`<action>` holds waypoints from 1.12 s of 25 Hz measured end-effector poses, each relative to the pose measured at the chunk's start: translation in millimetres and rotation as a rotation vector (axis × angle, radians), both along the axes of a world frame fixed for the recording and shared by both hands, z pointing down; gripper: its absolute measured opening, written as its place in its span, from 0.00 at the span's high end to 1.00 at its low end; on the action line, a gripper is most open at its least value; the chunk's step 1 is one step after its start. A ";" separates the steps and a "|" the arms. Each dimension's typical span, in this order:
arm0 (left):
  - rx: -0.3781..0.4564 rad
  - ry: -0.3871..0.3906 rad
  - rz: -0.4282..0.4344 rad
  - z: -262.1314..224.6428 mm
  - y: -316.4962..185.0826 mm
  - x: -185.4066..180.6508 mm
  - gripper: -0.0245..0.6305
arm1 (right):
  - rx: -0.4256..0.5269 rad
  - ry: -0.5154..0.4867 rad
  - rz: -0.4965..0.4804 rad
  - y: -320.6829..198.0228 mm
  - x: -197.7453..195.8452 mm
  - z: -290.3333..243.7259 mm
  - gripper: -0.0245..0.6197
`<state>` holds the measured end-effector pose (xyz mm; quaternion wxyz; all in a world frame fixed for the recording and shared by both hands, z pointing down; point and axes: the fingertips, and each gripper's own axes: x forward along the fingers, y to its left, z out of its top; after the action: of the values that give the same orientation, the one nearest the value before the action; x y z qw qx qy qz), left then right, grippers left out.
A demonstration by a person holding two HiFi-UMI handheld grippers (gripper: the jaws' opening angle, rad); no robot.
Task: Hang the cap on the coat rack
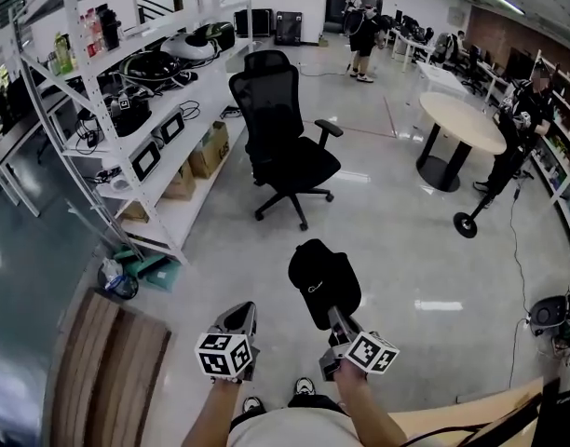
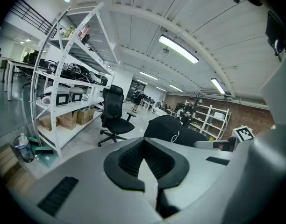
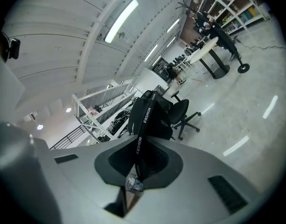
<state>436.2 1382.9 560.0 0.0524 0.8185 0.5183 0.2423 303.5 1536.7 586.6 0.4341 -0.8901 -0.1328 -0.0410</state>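
- Cap [image 1: 324, 282]: black, with a rounded crown and a small pale mark on the fabric. I hold it out over the glossy floor [image 1: 397, 250], at 12 o'clock from me.
- My right gripper [image 1: 335, 317] is clenched on the cap's black strap [image 3: 139, 149], which carries white "FASHION" lettering. The crown sits just past the jaw tips, at their 12 o'clock.
- My left gripper [image 1: 238, 317] has its jaws pressed together on nothing. The cap is at its 2 o'clock, near but not touching.
- A black office chair [image 1: 283, 142] stands beyond the cap at 12 o'clock, well apart from it.
- White shelving [image 1: 127, 110] runs along at my 10 o'clock.
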 end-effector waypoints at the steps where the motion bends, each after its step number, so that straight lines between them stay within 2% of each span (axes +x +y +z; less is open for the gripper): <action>1: 0.001 -0.001 -0.012 -0.3 -2.6 2.3 0.96 | 0.000 -0.003 -0.011 -0.6 3.8 -0.4 0.93; 13: -0.011 -0.005 -0.165 2.9 -43.3 17.7 0.96 | -0.002 0.007 -0.174 -27.5 49.2 -2.5 0.93; 20: -0.020 -0.004 -0.305 2.0 -81.2 27.7 0.96 | -0.009 0.013 -0.313 -52.8 83.9 -6.6 0.93; 28: -0.009 0.001 -0.427 -0.5 -124.8 26.8 0.96 | 0.013 0.023 -0.443 -90.2 110.3 -6.8 0.93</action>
<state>463.0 1258.1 559.5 0.1060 0.9096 0.3341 0.2229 413.8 1446.5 579.8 0.4216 -0.8952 0.0714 -0.1260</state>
